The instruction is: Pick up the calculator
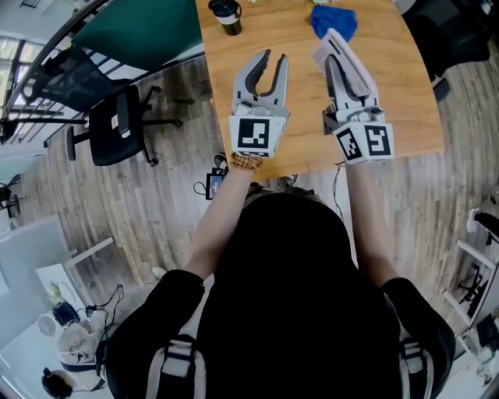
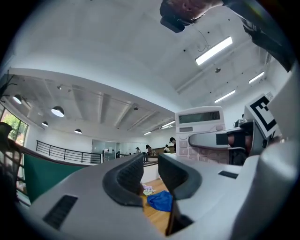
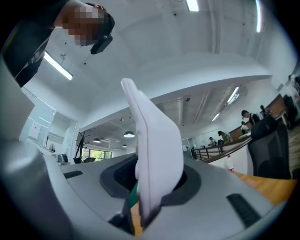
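Observation:
Both grippers are held up above the wooden table [image 1: 407, 93]. The calculator [image 1: 348, 56] is white and stands edge-up between the jaws of my right gripper [image 1: 340, 68], which is shut on it. In the right gripper view the calculator [image 3: 156, 150] fills the gap of that gripper [image 3: 150, 183] edge-on. The left gripper view shows the calculator's [image 2: 198, 123] display and keys facing it, with a right finger across them. My left gripper [image 1: 274, 59] is beside it on the left, jaws a little apart with nothing between them [image 2: 151, 177].
A blue cloth [image 1: 334, 19] and a dark cup [image 1: 227, 15] lie at the table's far end. A black office chair [image 1: 117, 125] stands on the wood floor to the left. Cables and a small device [image 1: 214, 184] lie on the floor by the table edge.

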Demonstrator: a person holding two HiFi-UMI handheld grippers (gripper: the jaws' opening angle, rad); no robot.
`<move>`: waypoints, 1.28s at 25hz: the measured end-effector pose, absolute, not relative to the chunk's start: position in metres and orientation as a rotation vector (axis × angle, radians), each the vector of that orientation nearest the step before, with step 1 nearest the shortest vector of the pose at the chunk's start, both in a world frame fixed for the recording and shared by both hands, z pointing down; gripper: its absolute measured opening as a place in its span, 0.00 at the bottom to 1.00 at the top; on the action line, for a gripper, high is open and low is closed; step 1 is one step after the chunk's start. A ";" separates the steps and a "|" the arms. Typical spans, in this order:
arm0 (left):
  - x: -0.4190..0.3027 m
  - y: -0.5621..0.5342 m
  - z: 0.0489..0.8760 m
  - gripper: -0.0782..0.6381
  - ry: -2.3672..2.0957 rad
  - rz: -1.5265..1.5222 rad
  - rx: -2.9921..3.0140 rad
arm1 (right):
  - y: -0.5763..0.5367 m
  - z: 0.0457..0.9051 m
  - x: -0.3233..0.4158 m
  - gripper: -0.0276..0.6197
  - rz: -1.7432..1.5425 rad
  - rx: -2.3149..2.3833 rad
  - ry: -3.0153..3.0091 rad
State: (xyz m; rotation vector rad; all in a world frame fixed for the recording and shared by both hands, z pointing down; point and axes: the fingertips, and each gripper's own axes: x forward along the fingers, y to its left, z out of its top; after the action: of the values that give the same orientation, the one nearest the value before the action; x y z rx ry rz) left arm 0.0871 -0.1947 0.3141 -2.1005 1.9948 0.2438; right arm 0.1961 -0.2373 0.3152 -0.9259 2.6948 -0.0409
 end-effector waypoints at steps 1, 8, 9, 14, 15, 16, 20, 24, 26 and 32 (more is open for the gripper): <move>0.090 -0.193 0.315 0.24 2.001 0.248 -2.090 | -0.234 0.318 0.200 0.23 -0.027 -0.944 2.690; 0.113 -0.186 0.333 0.24 2.000 0.222 -2.090 | -0.220 0.338 0.212 0.23 -0.005 -1.027 2.688; 0.115 -0.185 0.336 0.23 2.002 0.217 -2.096 | -0.220 0.343 0.212 0.23 -0.010 -1.034 2.697; 0.117 -0.183 0.354 0.23 2.035 0.186 -2.125 | -0.217 0.366 0.214 0.23 -0.083 -1.061 2.724; 0.118 -0.183 0.359 0.23 2.044 0.172 -2.137 | -0.216 0.371 0.214 0.23 -0.095 -1.065 2.730; 0.119 -0.182 0.364 0.23 2.054 0.160 -2.150 | -0.215 0.376 0.214 0.23 -0.107 -1.067 2.738; 0.122 -0.182 0.382 0.23 2.080 0.133 -2.182 | -0.211 0.396 0.215 0.23 -0.169 -1.071 2.766; 0.125 -0.181 0.398 0.22 2.089 0.099 -2.210 | -0.206 0.415 0.215 0.23 -0.239 -1.075 2.796; 0.126 -0.181 0.404 0.22 2.089 0.085 -2.225 | -0.201 0.424 0.215 0.23 -0.266 -1.085 2.816; 0.130 -0.180 0.423 0.22 2.102 0.043 -2.260 | -0.194 0.447 0.214 0.23 -0.319 -1.084 2.853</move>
State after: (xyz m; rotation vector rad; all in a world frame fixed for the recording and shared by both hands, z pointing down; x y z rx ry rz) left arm 0.1299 -0.1795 0.4233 -2.2596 2.1018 0.0427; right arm 0.2136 -0.1939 0.4467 -1.0836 2.8526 -0.3185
